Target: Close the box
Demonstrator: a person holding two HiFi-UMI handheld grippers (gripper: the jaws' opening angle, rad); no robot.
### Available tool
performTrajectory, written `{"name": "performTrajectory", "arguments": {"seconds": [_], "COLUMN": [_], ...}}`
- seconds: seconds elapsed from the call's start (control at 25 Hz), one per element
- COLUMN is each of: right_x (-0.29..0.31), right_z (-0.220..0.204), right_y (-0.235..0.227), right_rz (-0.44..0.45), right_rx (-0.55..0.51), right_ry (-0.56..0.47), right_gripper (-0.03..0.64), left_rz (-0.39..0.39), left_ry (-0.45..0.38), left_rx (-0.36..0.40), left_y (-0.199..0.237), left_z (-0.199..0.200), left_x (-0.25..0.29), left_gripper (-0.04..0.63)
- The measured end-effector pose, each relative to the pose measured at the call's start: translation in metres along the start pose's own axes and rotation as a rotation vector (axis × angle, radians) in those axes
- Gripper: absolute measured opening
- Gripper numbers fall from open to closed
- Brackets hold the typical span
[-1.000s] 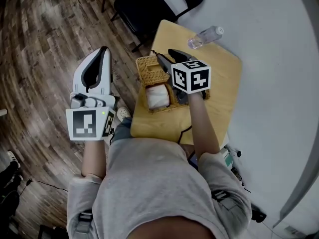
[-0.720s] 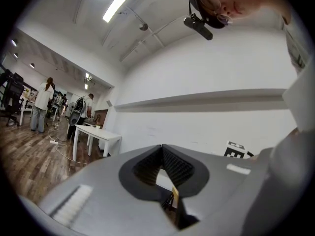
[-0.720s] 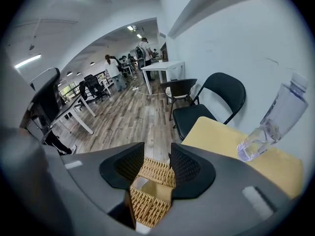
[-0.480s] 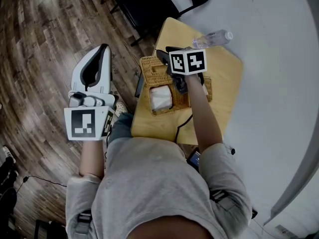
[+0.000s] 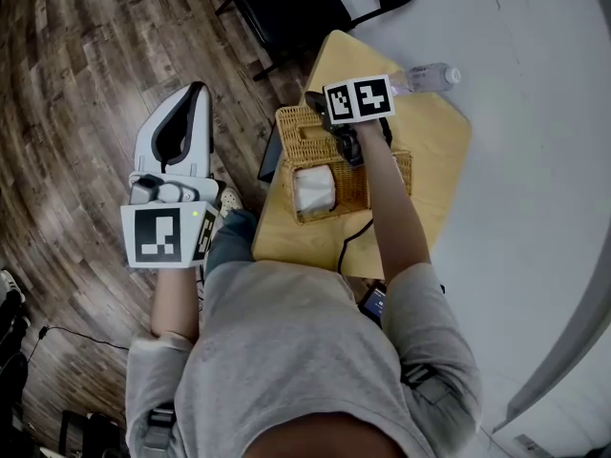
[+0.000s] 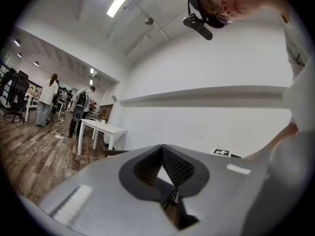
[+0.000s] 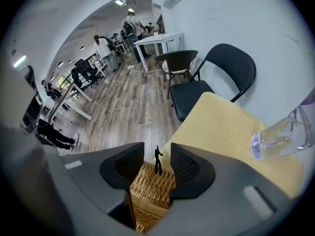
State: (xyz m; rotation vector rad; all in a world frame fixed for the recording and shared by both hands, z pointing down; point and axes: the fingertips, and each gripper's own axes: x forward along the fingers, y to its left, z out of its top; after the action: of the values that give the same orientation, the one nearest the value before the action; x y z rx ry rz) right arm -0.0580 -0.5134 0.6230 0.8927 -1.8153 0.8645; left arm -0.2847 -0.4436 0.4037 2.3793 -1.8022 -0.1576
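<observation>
Along the left edge of the yellow tabletop point(image 5: 434, 165) sits the wicker box point(image 5: 355, 191), open, with a white bundle point(image 5: 313, 187) lying inside it; its woven lid point(image 7: 151, 187) stands up at the far end of the box, over the tabletop's left edge. On that lid is the right gripper point(image 7: 157, 157); the lid's free edge lies between the two dark pads and fills the narrow gap from one to the other, so the jaws are clamped on it; a small black clasp point(image 7: 158, 160) rises from the lid's edge midway between the jaw tips. Off the table to the left, above the wooden floor point(image 5: 86, 113) and well apart from the box, hangs the left gripper point(image 6: 161, 150); its jaws are pressed together at the tips with nothing between them. A clear plastic bottle point(image 5: 430, 76) lies on its side near the tabletop's far edge, apart from the box; a black chair point(image 7: 216, 75) stands just beyond the far corner; a thin dark cable point(image 5: 348, 241) runs from the box toward the near edge.
</observation>
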Motion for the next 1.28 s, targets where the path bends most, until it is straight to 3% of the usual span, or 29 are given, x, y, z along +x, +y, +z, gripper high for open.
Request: {"name": "performTrajectory", "arguments": {"seconds": [0.48, 0.52, 0.6, 0.68, 0.88, 1.28], "right_x": [0.024, 0.025, 0.025, 0.025, 0.015, -0.034], "right_z": [-0.014, -0.016, -0.018, -0.018, -0.01, 0.017], "right_y": [-0.001, -0.002, -0.007, -0.008, -0.007, 0.003], "right_rz": [-0.011, -0.016, -0.04, -0.044, -0.028, 0.017], "right_rx": [-0.054, -0.053, -0.065, -0.071, -0.055, -0.023], "right_ry": [0.17, 0.181, 0.194, 0.194, 0.143, -0.056], "right_gripper": [0.16, 0.136, 0.024, 0.021, 0.019, 0.018], "left_rz": [0.03, 0.033, 0.036, 0.035, 0.031, 0.007], "left_ry": [0.017, 0.018, 0.019, 0.02, 0.017, -0.001], "left_rx": [-0.008, -0.009, -0.01, -0.008, -0.005, 0.01], "left_y": [0.011, 0.011, 0.01, 0.008, 0.003, -0.018], "left_z": [-0.008, -0.008, -0.009, -0.009, -0.007, 0.003], "left_x": [0.001, 0.0, 0.001, 0.003, 0.006, 0.007], "left_gripper": [0.058, 0.058, 0.058, 0.058, 0.058, 0.058]}}
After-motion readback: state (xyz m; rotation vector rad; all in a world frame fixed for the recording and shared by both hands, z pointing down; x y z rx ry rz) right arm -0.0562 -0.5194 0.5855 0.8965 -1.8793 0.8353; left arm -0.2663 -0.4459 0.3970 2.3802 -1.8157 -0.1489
